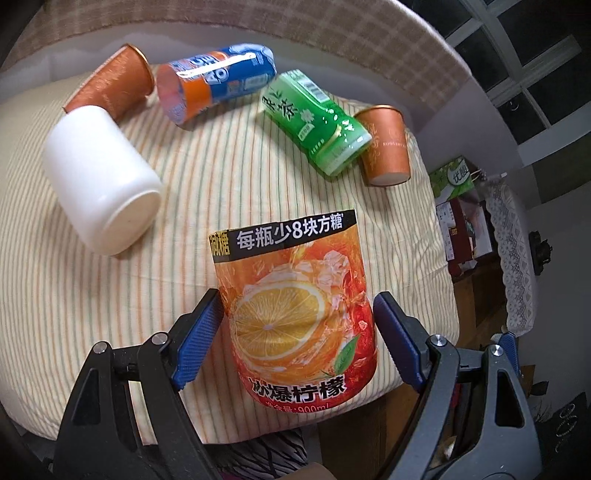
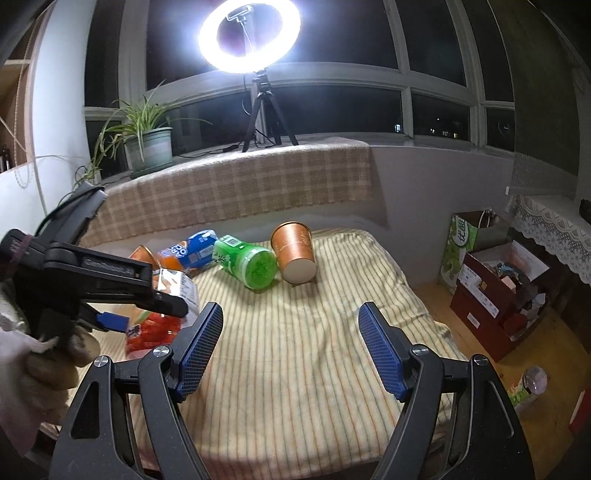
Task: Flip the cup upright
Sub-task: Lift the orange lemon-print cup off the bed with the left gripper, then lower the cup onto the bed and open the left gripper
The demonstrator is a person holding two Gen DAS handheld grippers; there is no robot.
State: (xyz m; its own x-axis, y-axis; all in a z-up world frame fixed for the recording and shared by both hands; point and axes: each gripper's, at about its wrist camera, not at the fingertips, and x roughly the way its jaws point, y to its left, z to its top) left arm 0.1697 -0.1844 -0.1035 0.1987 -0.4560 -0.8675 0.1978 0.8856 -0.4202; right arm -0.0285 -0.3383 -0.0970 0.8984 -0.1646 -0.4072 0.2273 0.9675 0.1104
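Observation:
An orange lemon-tea cup [image 1: 295, 314] stands between the blue fingers [image 1: 201, 339] of my left gripper [image 1: 299, 339]; the left pad touches it and a thin gap shows at the right pad. It shows in the right wrist view [image 2: 159, 317], behind the left gripper's body. A white cup [image 1: 99, 177], a blue-orange cup [image 1: 216, 83], a green cup [image 1: 317, 122] and two brown paper cups [image 1: 386, 147] [image 1: 110, 85] lie on their sides on the striped cloth [image 1: 221, 206]. My right gripper [image 2: 291, 347] is open and empty above the cloth.
A checked ledge [image 2: 236, 188] with a plant pot [image 2: 149, 147] and a ring light [image 2: 249, 35] runs behind the table. Boxes [image 2: 498, 280] stand on the floor at the right. The table's right edge [image 1: 443, 277] drops off close to the held cup.

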